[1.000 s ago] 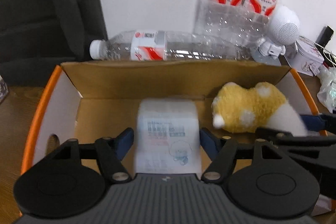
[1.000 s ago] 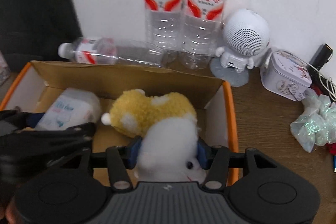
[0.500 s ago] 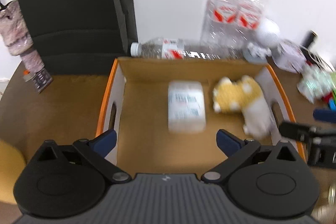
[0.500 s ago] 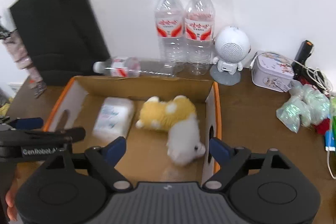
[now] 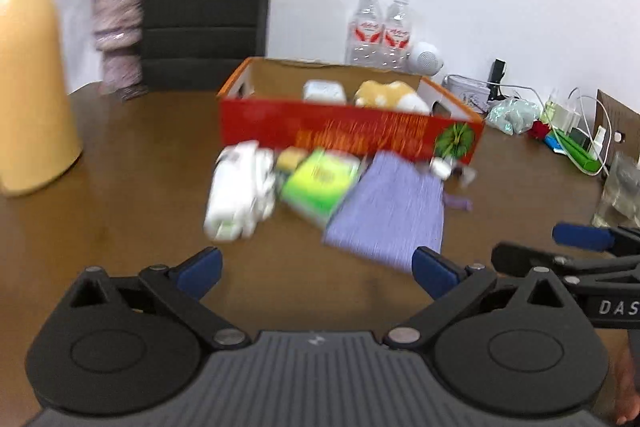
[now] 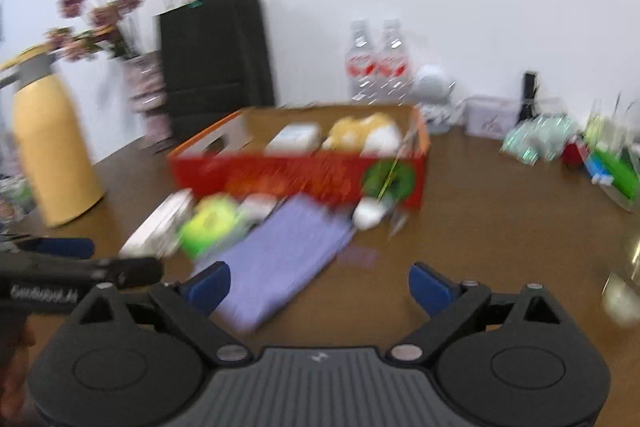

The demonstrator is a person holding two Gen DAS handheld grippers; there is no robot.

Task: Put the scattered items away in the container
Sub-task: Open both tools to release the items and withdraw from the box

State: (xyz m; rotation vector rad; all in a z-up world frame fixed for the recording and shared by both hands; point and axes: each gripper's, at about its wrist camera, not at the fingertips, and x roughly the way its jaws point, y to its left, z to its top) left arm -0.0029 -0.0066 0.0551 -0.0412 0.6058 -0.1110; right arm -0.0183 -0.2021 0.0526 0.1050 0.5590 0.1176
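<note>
A red and orange cardboard box (image 5: pixel 348 131) (image 6: pixel 296 171) stands on the brown table. A tissue pack (image 5: pixel 324 91) (image 6: pixel 295 137) and a yellow and white plush toy (image 5: pixel 388 95) (image 6: pixel 366 133) lie inside it. In front of the box lie a white pack (image 5: pixel 236 195) (image 6: pixel 160 225), a green packet (image 5: pixel 318 183) (image 6: pixel 210 225), a purple cloth (image 5: pixel 390 213) (image 6: pixel 280 259) and small items (image 5: pixel 450 169). My left gripper (image 5: pixel 316 269) and right gripper (image 6: pixel 318 285) are open and empty, held back from the items. Both views are blurred.
A yellow flask (image 5: pixel 30 67) (image 6: pixel 54 147), a flower vase (image 5: pixel 120 39) and a black bag (image 5: pixel 206 7) stand to the left. Two water bottles (image 5: pixel 380 27), a white speaker (image 5: pixel 426 57), a tin, cables and clutter (image 5: pixel 568 135) are at the back right.
Both grippers let go of the tissue pack and plush toy in the box, opened, and pulled back and up. The scattered items in front of the box have come into view.
</note>
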